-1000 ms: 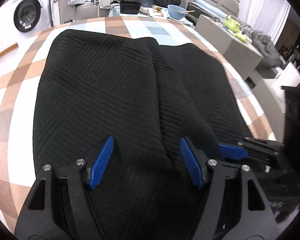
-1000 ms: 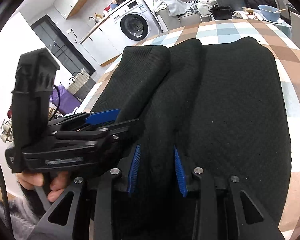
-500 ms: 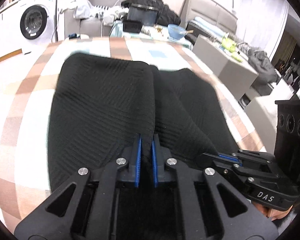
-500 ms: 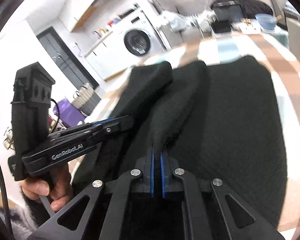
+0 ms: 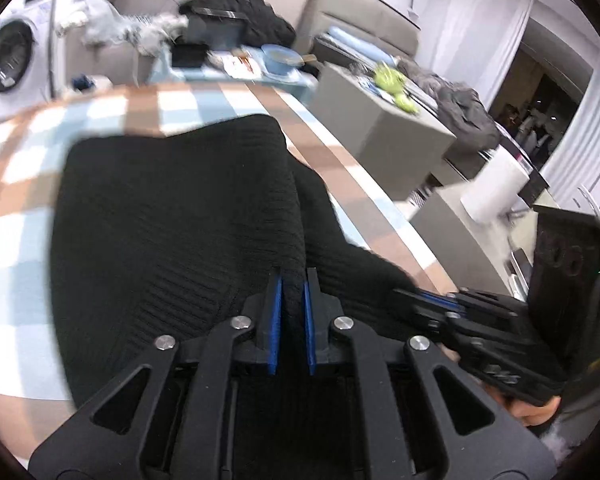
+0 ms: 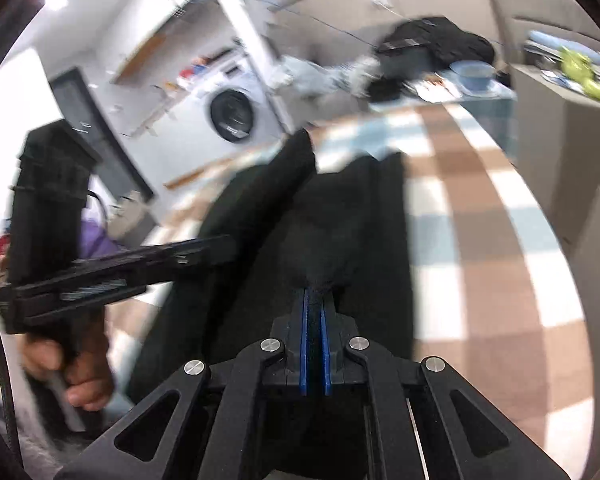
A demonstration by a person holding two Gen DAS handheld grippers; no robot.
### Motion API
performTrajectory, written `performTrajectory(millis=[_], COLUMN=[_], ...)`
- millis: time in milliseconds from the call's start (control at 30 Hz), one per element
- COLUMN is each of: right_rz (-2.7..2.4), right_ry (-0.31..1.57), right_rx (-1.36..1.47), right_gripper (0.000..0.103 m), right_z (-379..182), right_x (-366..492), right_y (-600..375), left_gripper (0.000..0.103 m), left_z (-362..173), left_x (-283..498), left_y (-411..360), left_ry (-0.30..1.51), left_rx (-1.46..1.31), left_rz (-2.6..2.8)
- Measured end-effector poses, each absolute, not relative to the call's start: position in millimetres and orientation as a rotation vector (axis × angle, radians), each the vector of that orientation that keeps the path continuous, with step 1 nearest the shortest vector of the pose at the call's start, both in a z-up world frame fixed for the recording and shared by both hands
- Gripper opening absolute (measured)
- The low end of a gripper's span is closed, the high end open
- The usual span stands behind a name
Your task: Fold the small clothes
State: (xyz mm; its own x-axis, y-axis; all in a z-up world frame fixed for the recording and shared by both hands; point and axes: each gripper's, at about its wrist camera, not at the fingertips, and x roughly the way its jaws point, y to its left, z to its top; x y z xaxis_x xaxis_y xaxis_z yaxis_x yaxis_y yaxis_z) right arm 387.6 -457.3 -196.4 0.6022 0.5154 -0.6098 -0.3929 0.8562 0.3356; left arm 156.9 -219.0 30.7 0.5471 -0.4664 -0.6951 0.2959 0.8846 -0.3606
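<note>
We are noting a checked desk [image 5: 112, 120] carrying the black knitted garment [image 5: 172, 216]. The left gripper [image 5: 292, 280] and the right gripper [image 6: 314, 300] are each clamping its near edge, holding it raised off the desk.

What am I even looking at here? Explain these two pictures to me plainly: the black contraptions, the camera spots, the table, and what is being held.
No robot here: a person holds a hand-held pincer tool in each hand, and each tool carries a wide-angle camera looking along its two blue-padded fingers. One picture comes from the left tool, the other from the right tool; each also catches the other tool off to the side. On the checked tablecloth lies a black knitted garment. Both tools are shut on its near edge, with fabric pinched between the pads. The picture is blurred. Behind are a washing machine and a blue bowl.
</note>
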Motion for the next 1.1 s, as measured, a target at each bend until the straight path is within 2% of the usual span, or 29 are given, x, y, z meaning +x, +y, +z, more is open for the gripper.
performTrajectory(millis=[100,167,200,233,300,600,633,667,700,767,833,933,1000,1100], right_rz=[0.504,0.500,0.512,0.525,0.567,0.480,0.478,0.481,0.486,0.508,0.516,0.428,0.380,0.381], right_ry=[0.834,0.868,0.869,0.864,0.845,0.858,0.869,0.880,0.886,0.826,0.655,0.654,0.785,0.841], right_rx=[0.216,0.252,0.271,0.286,0.332,0.275,0.275,0.272,0.263,0.233,0.207,0.111,0.079,0.148], right_gripper=[0.007,0.016,0.018,0.023,0.031,0.032,0.028,0.015,0.010,0.006,0.006,0.008,0.018,0.031], right_z=[-220.6,-226.7,-225.6,-223.9,-218.5,-202.4,-205.3,-207.5,-207.5,-194.8,-166.0,-156.0,-169.7,-181.7], right_x=[400.3,404.4,405.2,404.8,408.7,471.9,482.4,489.1,493.6,494.0,479.7,487.1,502.5,494.7], right_y=[-464.4,-466.8,-468.9,-468.0,-470.6,-451.2,-447.1,-443.6,-438.8,-430.7,-430.8,-423.4,-420.9,-436.6], left_gripper=[0.009,0.023,0.039,0.059,0.072,0.072,0.072,0.072,0.072,0.072,0.072,0.072,0.072,0.072], left_z=[11.6,8.3,7.8,8.4,10.4,17.5,18.4,19.3,19.5,18.1,16.5,11.5,8.0,9.4], left_x=[161.4,158.3,156.2,153.0,146.6,132.7,131.3,128.8,126.9,124.6,124.0,122.6,124.3,122.1], left_y=[-233.5,-232.2,-229.7,-225.3,-213.3,-148.2,-142.8,-136.8,-131.3,-121.1,-114.4,-102.9,-98.4,-96.3], left_ry=[0.920,0.924,0.918,0.906,0.866,0.831,0.823,0.816,0.813,0.811,0.805,0.811,0.829,0.812], left_rx=[-0.204,-0.201,-0.208,-0.218,-0.237,-0.283,-0.286,-0.290,-0.296,-0.307,-0.309,-0.331,-0.356,-0.347], left_rz=[-0.479,-0.487,-0.487,-0.485,-0.468,-0.350,-0.341,-0.335,-0.330,-0.321,-0.313,-0.297,-0.293,-0.283])
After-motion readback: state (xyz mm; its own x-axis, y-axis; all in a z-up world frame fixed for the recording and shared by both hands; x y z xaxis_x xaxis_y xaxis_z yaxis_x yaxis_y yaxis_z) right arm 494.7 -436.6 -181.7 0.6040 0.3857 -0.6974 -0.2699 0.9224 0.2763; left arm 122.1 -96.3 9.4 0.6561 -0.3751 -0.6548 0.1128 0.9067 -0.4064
